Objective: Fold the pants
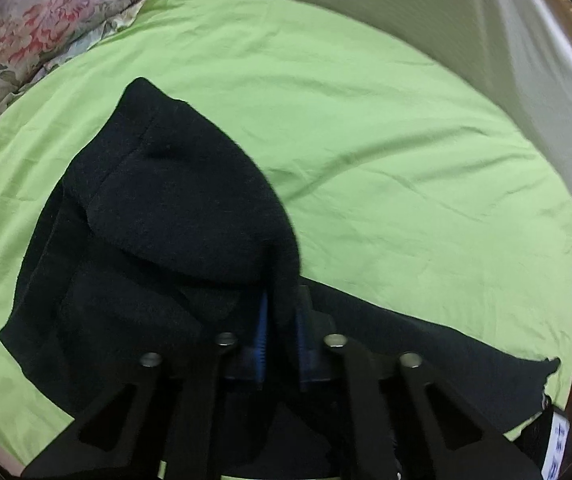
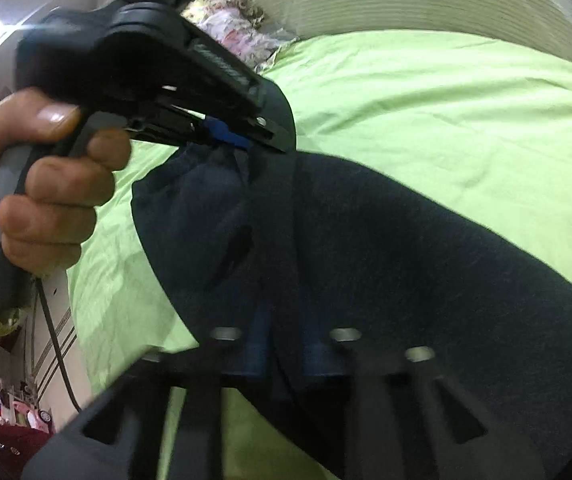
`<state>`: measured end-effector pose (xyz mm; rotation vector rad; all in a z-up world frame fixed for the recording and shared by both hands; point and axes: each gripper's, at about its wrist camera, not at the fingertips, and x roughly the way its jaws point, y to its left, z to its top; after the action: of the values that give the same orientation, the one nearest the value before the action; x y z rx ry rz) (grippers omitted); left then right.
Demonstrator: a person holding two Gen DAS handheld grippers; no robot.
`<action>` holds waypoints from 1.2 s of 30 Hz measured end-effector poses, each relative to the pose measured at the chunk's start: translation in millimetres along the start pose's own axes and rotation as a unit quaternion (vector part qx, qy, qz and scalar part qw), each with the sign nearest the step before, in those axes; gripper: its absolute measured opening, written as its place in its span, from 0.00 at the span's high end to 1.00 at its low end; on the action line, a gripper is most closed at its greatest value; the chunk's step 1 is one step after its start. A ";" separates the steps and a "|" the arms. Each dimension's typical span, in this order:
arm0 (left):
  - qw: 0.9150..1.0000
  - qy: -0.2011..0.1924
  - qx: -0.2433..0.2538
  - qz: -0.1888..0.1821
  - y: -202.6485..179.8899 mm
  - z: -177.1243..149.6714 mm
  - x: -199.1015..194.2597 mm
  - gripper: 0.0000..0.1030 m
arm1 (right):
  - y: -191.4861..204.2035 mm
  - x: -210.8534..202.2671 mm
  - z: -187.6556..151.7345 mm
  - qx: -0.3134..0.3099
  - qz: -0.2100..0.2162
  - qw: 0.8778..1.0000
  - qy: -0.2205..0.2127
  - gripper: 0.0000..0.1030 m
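Green sheet covered the whole bed under me, wrinkled, with a flowered pillow at its far left corner and a pale ribbed wall behind it.

I had the pants (dark, almost black) partly lifted off that sheet. From the left wrist view, my left gripper was pinched narrow on a fold of the cloth, the fabric running up between the two blue pads. Beyond the fingers the cloth bulged in a doubled hump with a hemmed edge at its top, while a flatter part trailed to the right along the sheet toward the bed's edge.

From the right wrist view, my right gripper was likewise closed on the pants, with a strip of cloth clamped between its blue pads. Ahead of it the left gripper came in from the upper left, its tip gripping the same garment at a gathered edge, so the cloth hung stretched between the two claws above the sheet. My left hand wrapped the grey handle, thumb on top, and a black cable hung below it. The frame was blurred near the fingers.
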<state>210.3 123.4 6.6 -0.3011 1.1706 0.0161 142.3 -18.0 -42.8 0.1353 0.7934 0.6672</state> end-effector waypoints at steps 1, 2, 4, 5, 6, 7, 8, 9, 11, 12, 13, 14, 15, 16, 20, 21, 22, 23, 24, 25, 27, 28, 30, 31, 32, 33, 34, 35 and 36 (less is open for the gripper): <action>1.000 -0.011 0.000 -0.008 1.3 -6.5 -6.8 0.94 | 3.3 -2.8 -0.3 -0.006 -0.002 1.000 -0.005 0.93; 0.999 -0.029 -0.002 -0.023 4.7 -13.3 -15.6 0.94 | 6.6 -7.7 -0.8 -0.011 -0.002 1.000 -0.010 0.93; 0.997 -0.062 -0.010 -0.050 15.9 -27.7 -33.1 0.94 | 11.6 -13.2 0.2 -0.021 -0.003 1.000 -0.018 0.93; 0.996 -0.070 -0.014 -0.056 20.2 -32.4 -37.8 0.94 | 11.7 -20.1 -1.6 -0.026 -0.002 0.999 -0.020 0.94; 0.995 -0.082 -0.018 -0.061 26.7 -41.1 -45.0 0.94 | 15.1 -24.7 -2.1 -0.030 -0.002 0.999 -0.022 0.94; 0.994 -0.088 -0.021 -0.064 30.8 -47.9 -49.5 0.94 | 18.3 -28.1 -2.9 -0.034 0.000 0.999 -0.022 0.94; 0.992 -0.097 -0.025 -0.070 36.9 -57.2 -55.1 0.94 | 21.4 -30.7 -3.6 -0.039 0.001 0.999 -0.022 0.94; 0.991 -0.107 -0.032 -0.078 44.4 -67.6 -60.3 0.94 | 23.3 -34.2 -4.0 -0.043 0.000 0.999 -0.022 0.94; 0.988 -0.116 -0.046 -0.094 57.0 -82.7 -66.2 0.94 | 26.8 -37.6 -8.2 -0.052 -0.002 0.998 -0.018 0.94; 0.986 -0.120 -0.054 -0.103 64.3 -91.1 -68.5 0.94 | 29.1 -35.3 -9.4 -0.054 -0.002 0.998 -0.015 0.94; 0.984 -0.125 -0.064 -0.111 73.1 -98.9 -69.5 0.94 | 30.7 -34.2 -11.2 -0.057 -0.002 0.998 -0.012 0.94; 0.983 -0.127 -0.068 -0.114 76.7 -101.9 -68.7 0.94 | 32.0 -31.6 -12.8 -0.060 -0.004 0.998 -0.007 0.94; 0.982 -0.128 -0.070 -0.118 81.4 -106.0 -66.6 0.94 | 31.9 -27.2 -11.6 -0.061 -0.007 0.998 -0.004 0.94; 0.982 -0.127 -0.072 -0.119 85.2 -110.0 -65.4 0.94 | 31.1 -25.1 -12.7 -0.062 -0.009 0.998 -0.001 0.94; 0.980 -0.116 -0.095 -0.130 103.4 -122.6 -53.8 0.94 | 32.8 -16.0 -14.9 -0.081 -0.030 0.996 0.018 0.94; 0.979 -0.114 -0.100 -0.133 107.0 -125.9 -50.8 0.94 | 33.7 -15.5 -17.4 -0.088 -0.035 0.995 0.022 0.94; 0.979 -0.111 -0.103 -0.139 110.9 -129.6 -47.5 0.94 | 33.8 -15.1 -19.6 -0.093 -0.038 0.995 0.026 0.94; 0.978 -0.109 -0.105 -0.141 111.9 -131.3 -46.0 0.94 | 33.2 -14.1 -20.4 -0.095 -0.040 0.994 0.030 0.94; 0.978 -0.108 -0.106 -0.146 114.5 -135.0 -43.8 0.94 | 32.3 -15.0 -21.6 -0.095 -0.040 0.994 0.033 0.94; 0.978 -0.106 -0.106 -0.147 116.8 -137.9 -41.1 0.94 | 31.2 -14.7 -22.2 -0.093 -0.040 0.994 0.035 0.94; 0.977 -0.102 -0.112 -0.152 122.0 -141.4 -35.5 0.94 | 29.9 -12.6 -22.2 -0.094 -0.041 0.994 0.042 0.94; 0.975 -0.100 -0.118 -0.157 124.5 -142.2 -33.0 0.94 | 29.7 -11.6 -22.3 -0.095 -0.044 0.994 0.045 0.94; 0.974 -0.096 -0.128 -0.162 130.3 -145.0 -28.1 0.93 | 30.5 -10.3 -23.1 -0.098 -0.048 0.993 0.050 0.94; 0.973 -0.094 -0.131 -0.167 133.2 -145.7 -25.4 0.93 | 30.7 -9.5 -23.1 -0.099 -0.051 0.992 0.052 0.94; 0.972 -0.092 -0.132 -0.170 134.0 -147.5 -23.3 0.93 | 31.0 -8.4 -23.3 -0.100 -0.052 0.992 0.055 0.94; 0.972 -0.089 -0.135 -0.172 135.6 -148.3 -21.7 0.92 | 32.2 -6.5 -22.9 -0.102 -0.054 0.992 0.057 0.94; 0.972 -0.088 -0.136 -0.172 134.7 -148.1 -21.0 0.91 | 32.1 -6.0 -23.1 -0.103 -0.055 0.991 0.060 0.94; 0.972 -0.086 -0.136 -0.173 136.3 -149.4 -19.9 0.89 | 31.6 -5.5 -23.1 -0.104 -0.056 0.991 0.063 0.94; 0.972 -0.082 -0.137 -0.174 137.6 -150.6 -18.4 0.88 | 30.7 -5.1 -22.5 -0.106 -0.058 0.991 0.064 0.94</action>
<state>43.8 221.7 -60.9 -0.7341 0.9379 -0.1035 108.5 0.2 -44.6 -0.1473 0.8401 0.6510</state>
